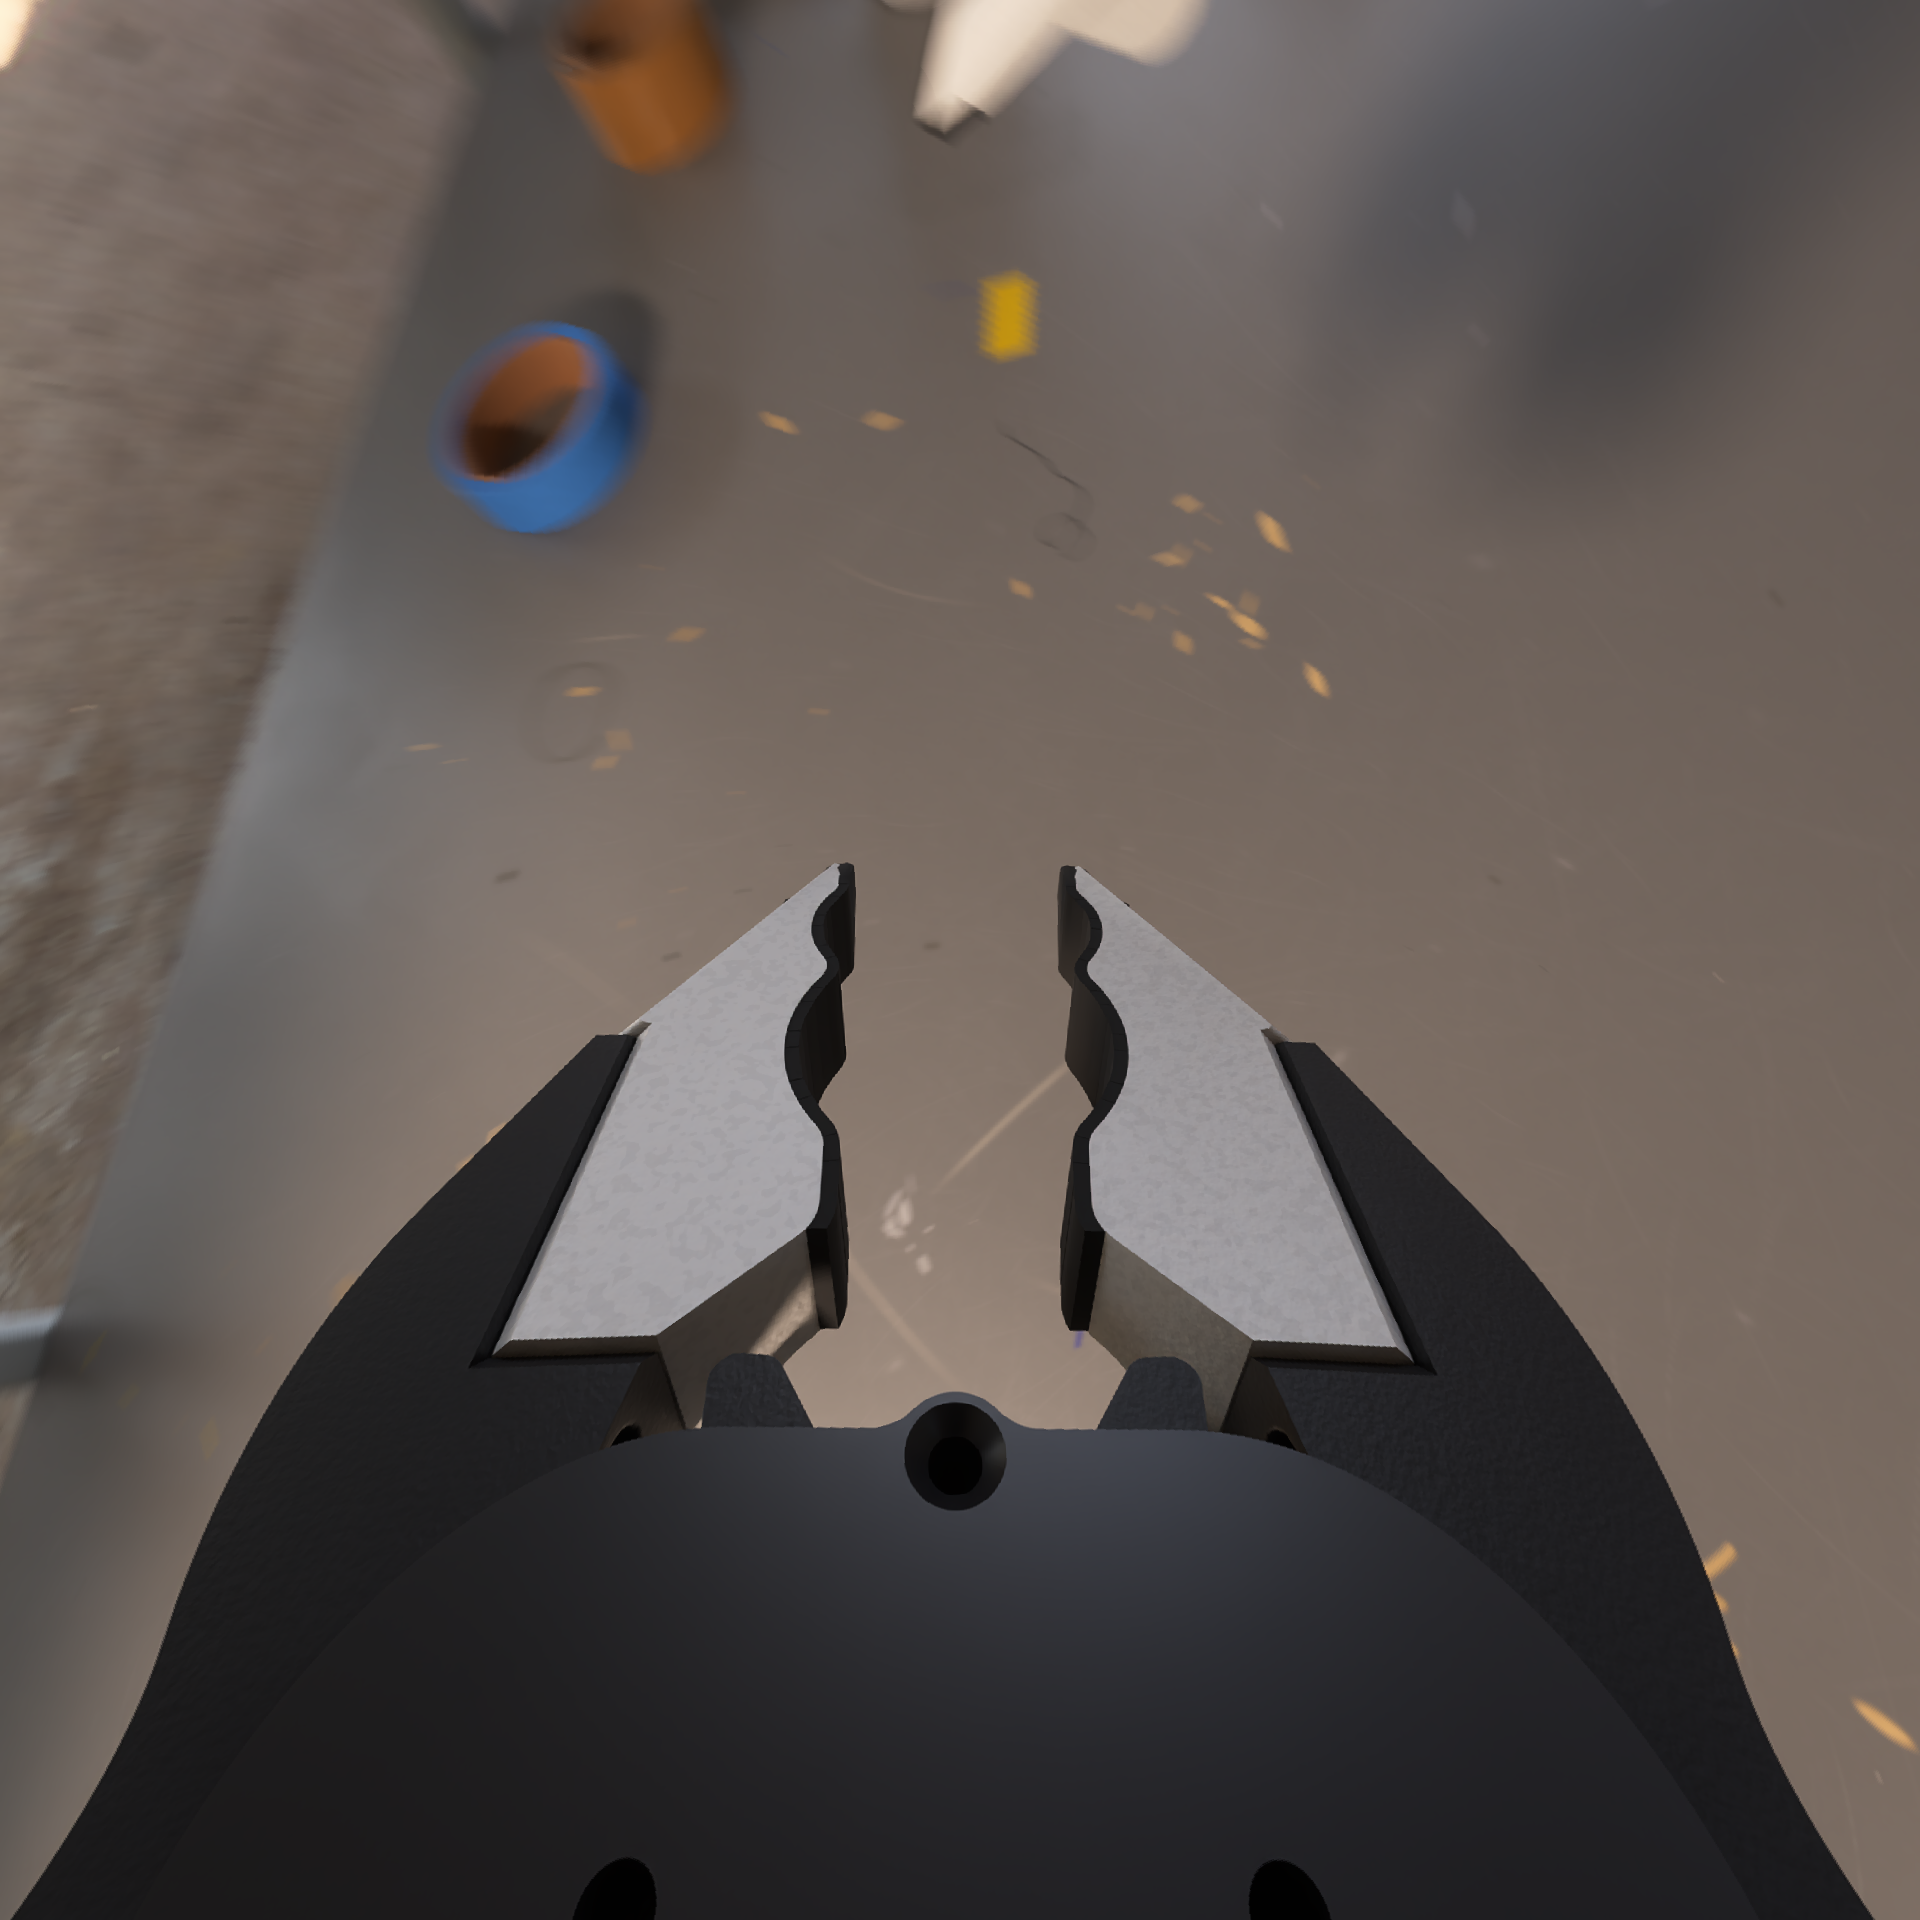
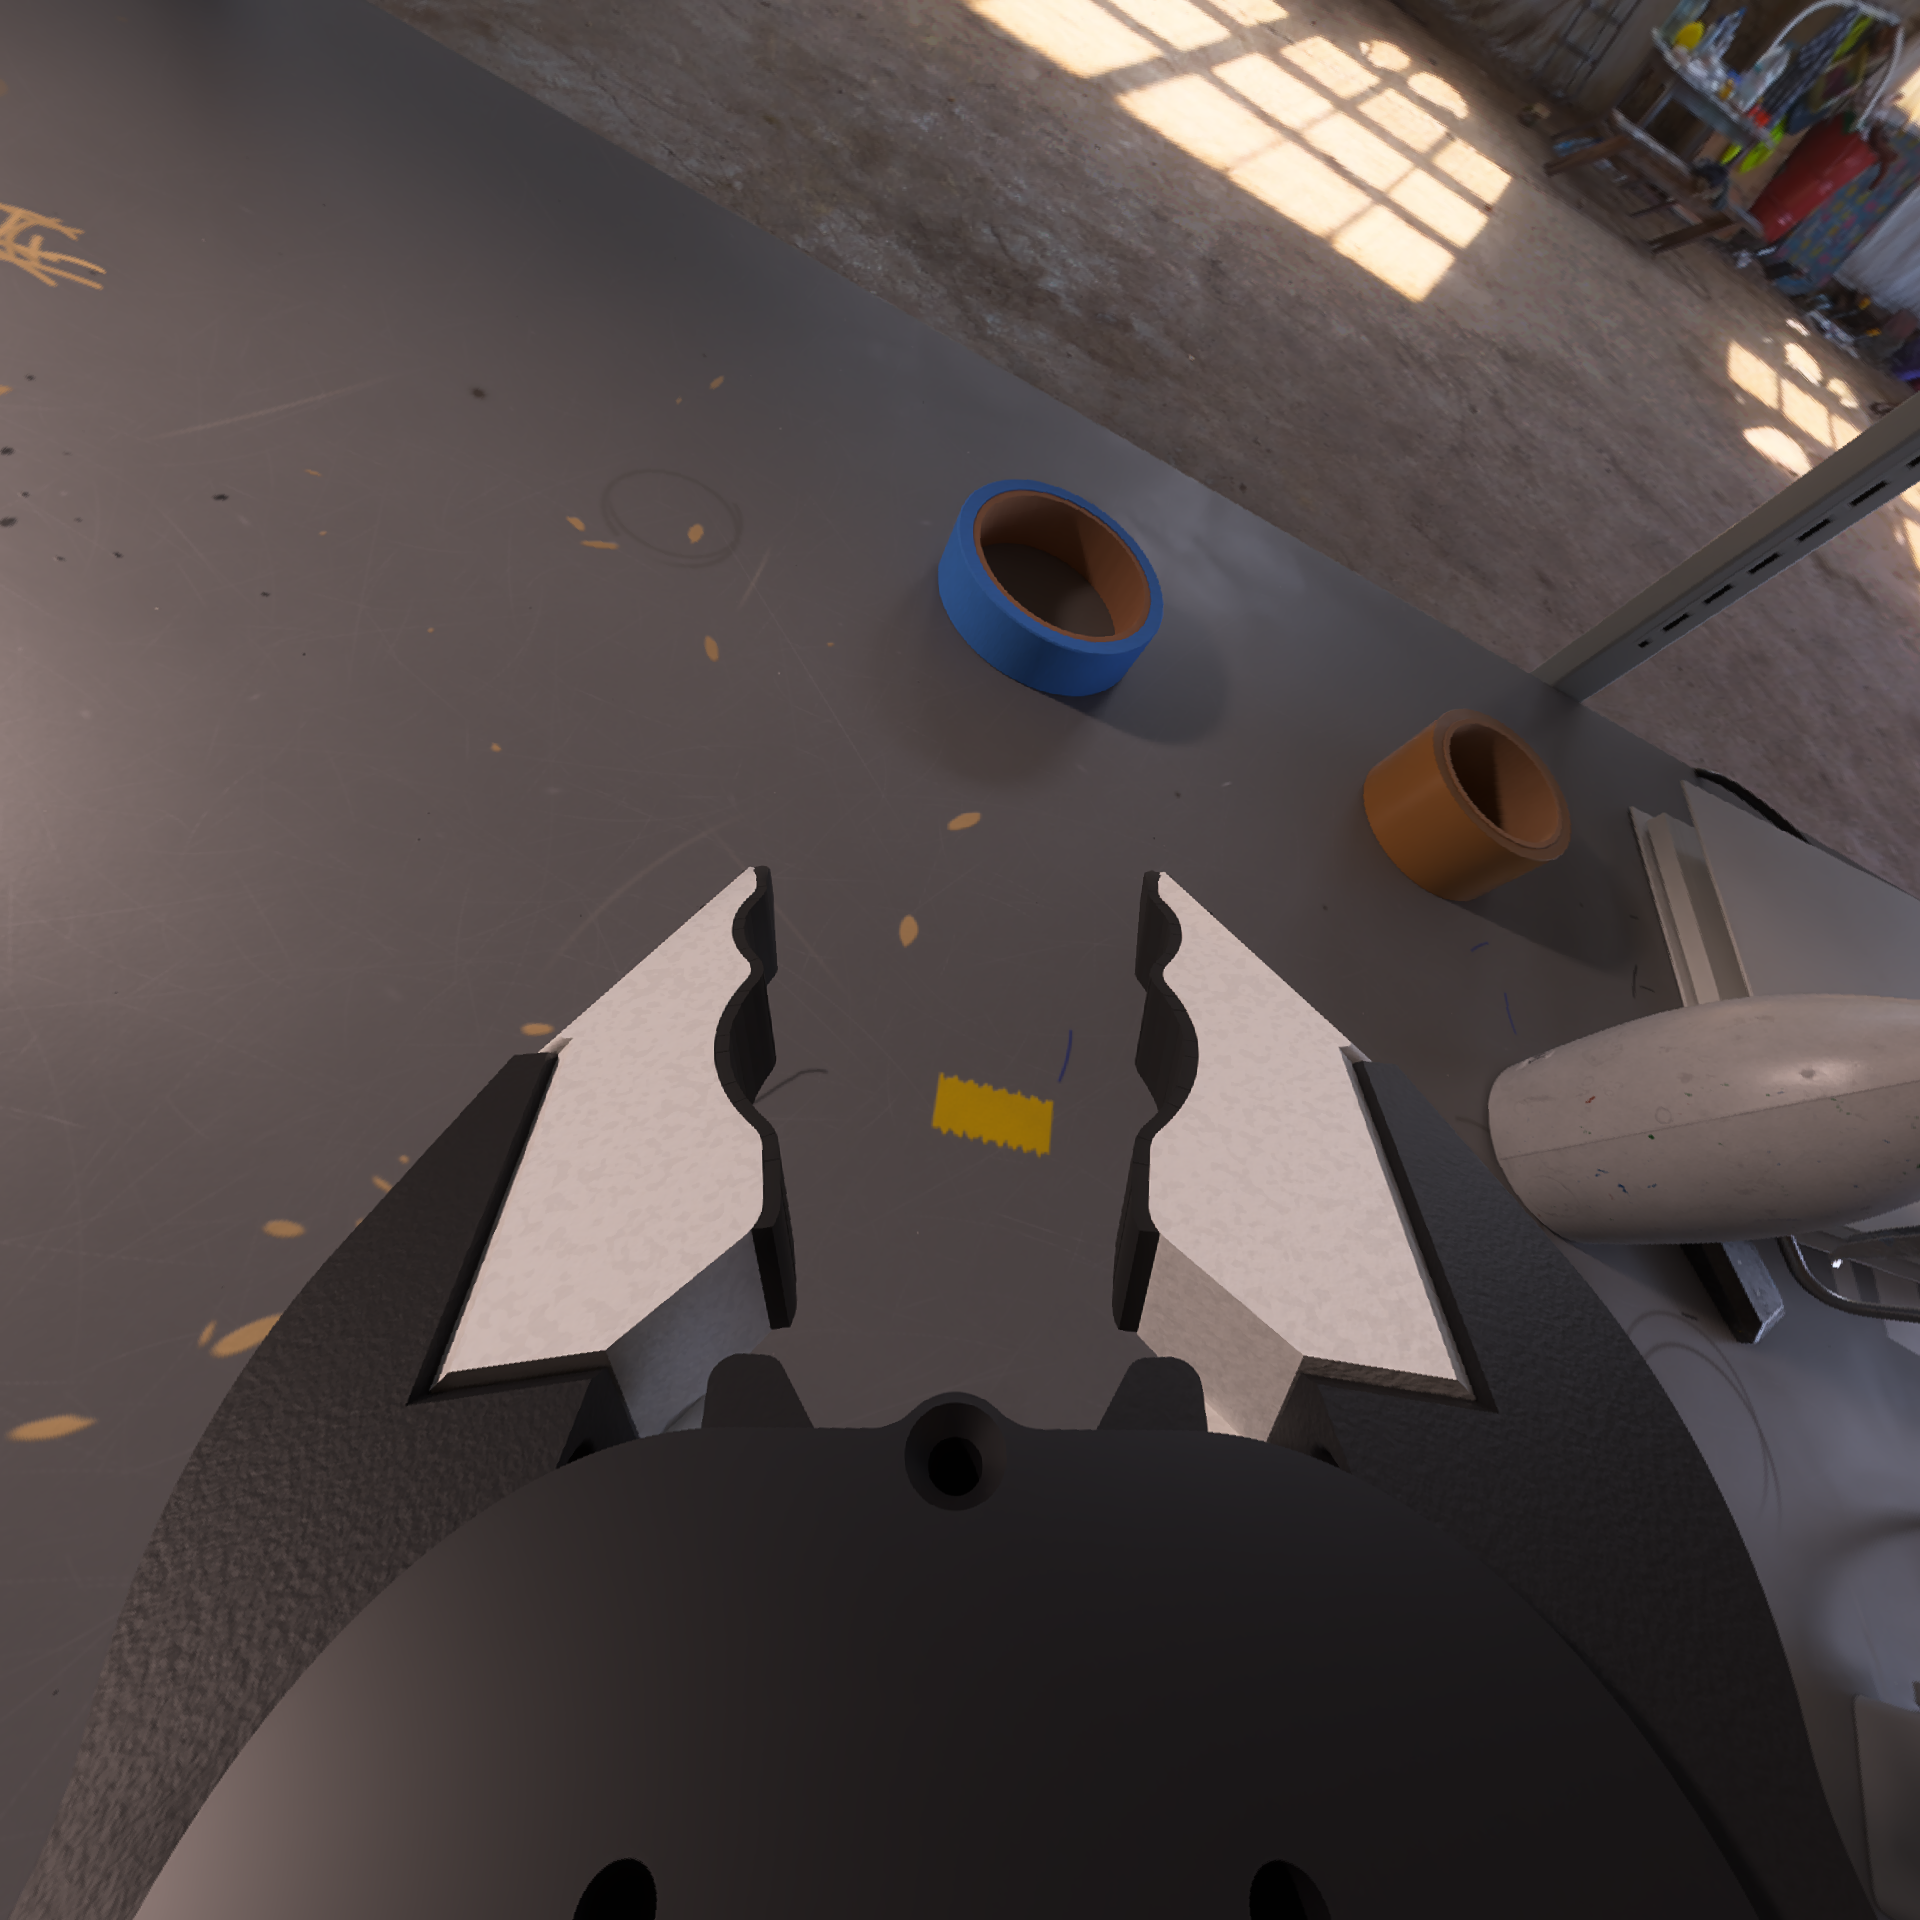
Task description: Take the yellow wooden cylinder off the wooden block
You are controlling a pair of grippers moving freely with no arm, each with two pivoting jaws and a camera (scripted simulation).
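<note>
No yellow wooden cylinder and no wooden block show in either view. My left gripper (image 1: 956, 873) is open and empty, hovering over the grey tabletop (image 1: 1351, 935); the view is blurred. My right gripper (image 2: 956, 875) is open wider and empty, above the same tabletop (image 2: 312, 831). A small flat yellow ridged patch (image 2: 992, 1115) lies on the table, seen between the right fingers. It also shows far ahead of the left gripper (image 1: 1008, 314).
A blue tape roll (image 2: 1049, 587) (image 1: 535, 426) and an orange-brown roll (image 2: 1465, 805) (image 1: 639, 78) lie near the table edge. A beige rounded object (image 2: 1714, 1117) sits at the right. A whitish object (image 1: 1039, 52) is at the top. Concrete floor (image 2: 1143, 208) lies beyond the edge.
</note>
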